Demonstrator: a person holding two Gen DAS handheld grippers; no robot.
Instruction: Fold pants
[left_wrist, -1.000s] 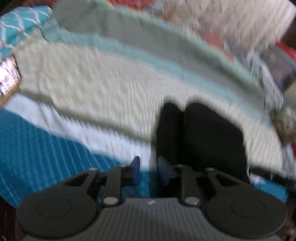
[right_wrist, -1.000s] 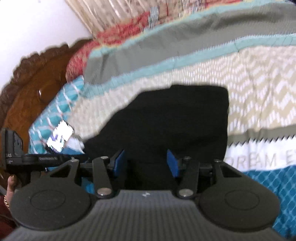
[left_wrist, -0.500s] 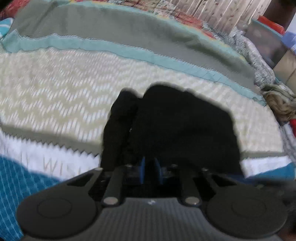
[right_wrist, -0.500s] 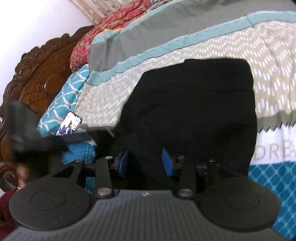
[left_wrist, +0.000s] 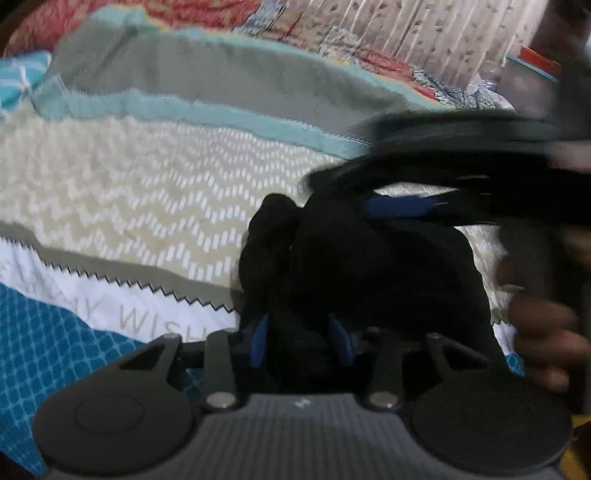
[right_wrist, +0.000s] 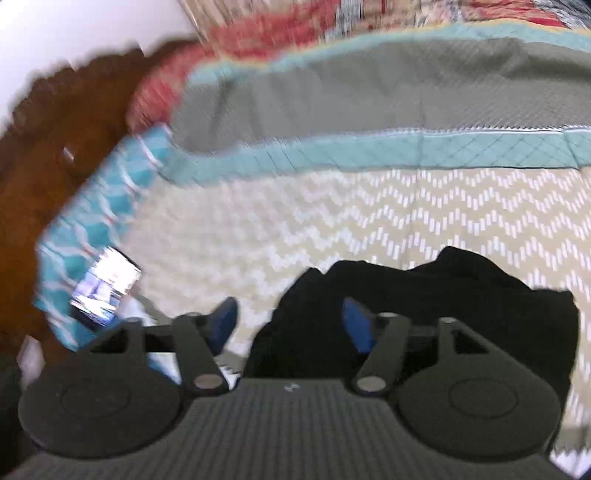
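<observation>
The black pants (left_wrist: 369, 266) lie bunched in a folded heap on the patterned bedspread (left_wrist: 147, 192). My left gripper (left_wrist: 301, 338) is open, its blue fingertips either side of the near edge of the cloth. My right gripper (right_wrist: 291, 325) is open wide and empty; the pants (right_wrist: 424, 291) lie under and beyond its right finger. In the left wrist view the right gripper (left_wrist: 424, 206) shows blurred above the far side of the pants.
A phone with a lit screen (right_wrist: 105, 286) lies on a teal pillow (right_wrist: 92, 225) at the left. A carved wooden headboard (right_wrist: 44, 158) stands behind it. A hand (left_wrist: 546, 332) shows at the right edge of the left wrist view.
My left gripper has opened from shut. My right gripper has opened wider and swung left, over the pants' far side. The pants now look more bunched.
</observation>
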